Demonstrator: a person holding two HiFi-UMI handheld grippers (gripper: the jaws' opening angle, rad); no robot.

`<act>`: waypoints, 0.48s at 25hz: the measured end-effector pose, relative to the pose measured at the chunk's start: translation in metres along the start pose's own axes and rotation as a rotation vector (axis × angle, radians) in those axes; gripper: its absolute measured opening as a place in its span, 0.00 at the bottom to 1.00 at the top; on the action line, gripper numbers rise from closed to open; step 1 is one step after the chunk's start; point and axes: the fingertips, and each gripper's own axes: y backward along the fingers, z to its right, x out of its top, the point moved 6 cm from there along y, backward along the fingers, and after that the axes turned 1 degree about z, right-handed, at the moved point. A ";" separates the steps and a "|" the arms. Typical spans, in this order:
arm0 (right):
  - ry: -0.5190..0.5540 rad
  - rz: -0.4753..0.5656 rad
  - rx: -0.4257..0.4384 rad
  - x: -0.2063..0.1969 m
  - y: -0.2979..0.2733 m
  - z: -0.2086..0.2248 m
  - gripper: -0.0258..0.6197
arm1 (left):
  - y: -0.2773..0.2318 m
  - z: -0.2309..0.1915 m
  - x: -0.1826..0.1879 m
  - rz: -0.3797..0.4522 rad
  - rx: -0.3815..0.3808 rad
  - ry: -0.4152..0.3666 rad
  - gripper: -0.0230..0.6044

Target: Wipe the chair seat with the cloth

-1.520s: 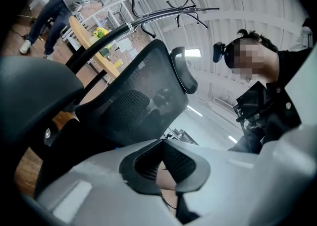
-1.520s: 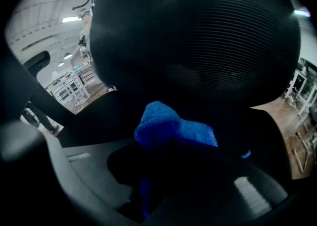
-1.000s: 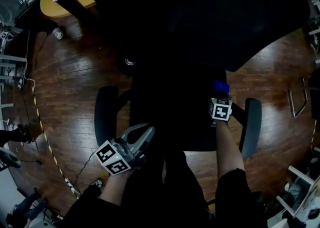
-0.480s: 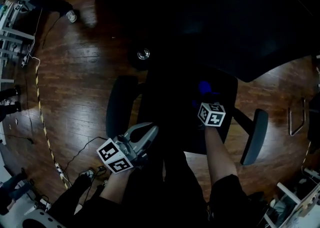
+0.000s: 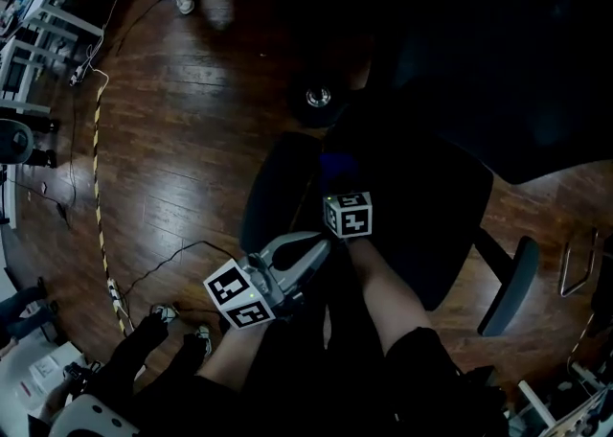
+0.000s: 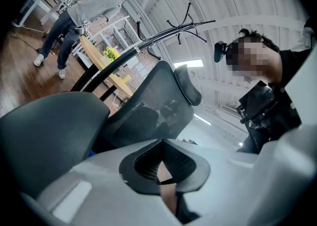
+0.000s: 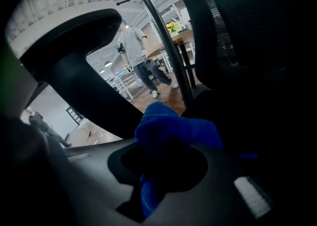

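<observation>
Wiping stroke in hand, I'd say: right tool [image 5: 337, 188] clamped on blue cloth [image 7: 171, 128], at chair seat [image 5: 421, 205] edge by armrest [image 5: 273, 186]. Left tool [image 6: 161, 163] closed, empty, beside seat. Next prob needs steady pressure across seat

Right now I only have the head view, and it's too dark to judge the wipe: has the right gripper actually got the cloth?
Observer: Yes. In the right gripper view, the right gripper has its jaws closed on the bunched blue cloth.
Operator: And the left one, is it holding anything?
Observer: No. In the left gripper view, the left gripper has its jaws together with nothing between them.
</observation>
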 end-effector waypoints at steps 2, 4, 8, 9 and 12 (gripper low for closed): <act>0.028 -0.008 -0.028 -0.001 0.001 -0.003 0.14 | 0.003 0.001 0.001 -0.008 -0.002 -0.004 0.02; 0.032 -0.022 -0.056 -0.006 0.009 -0.002 0.14 | 0.006 0.001 -0.001 -0.018 -0.006 -0.003 0.02; 0.028 -0.033 -0.161 -0.033 0.036 0.029 0.14 | 0.005 0.005 -0.005 -0.048 -0.027 -0.006 0.02; 0.019 -0.034 -0.189 -0.042 0.044 0.041 0.14 | 0.005 0.006 -0.007 -0.060 -0.031 -0.007 0.02; -0.032 -0.028 -0.265 -0.062 0.076 0.076 0.14 | 0.002 0.006 -0.013 -0.085 -0.038 -0.004 0.02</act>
